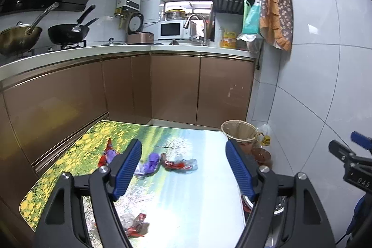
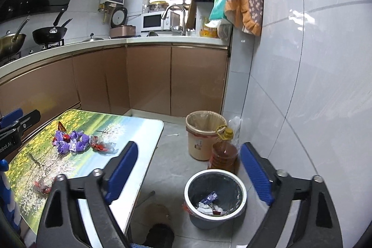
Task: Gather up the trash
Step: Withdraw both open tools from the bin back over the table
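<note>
Beside the table [image 2: 148, 129], a grey bin [image 2: 215, 198] holds wrappers (one purple); the beige bin [image 2: 204, 134] looks empty. Both the left gripper [image 1: 183, 169] and right gripper [image 2: 188, 173] gape wide, holding nothing. Candy wrappers [image 2: 72, 140] lie on the table.

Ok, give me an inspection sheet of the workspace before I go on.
Surface: flower-print table, wrappers on it.
Job's things: purple wrappers; red wrappers; one red wrapper near the front edge; grey bin on the floor, trash inside.
Clutter: oil bottle and beige bin beside the grey bin.
Grippers: left claw open, empty, over the table; right claw open, empty, over the grey bin.
Cables: nothing seen.
Surroundings: kitchen counter, tiled wall.
</note>
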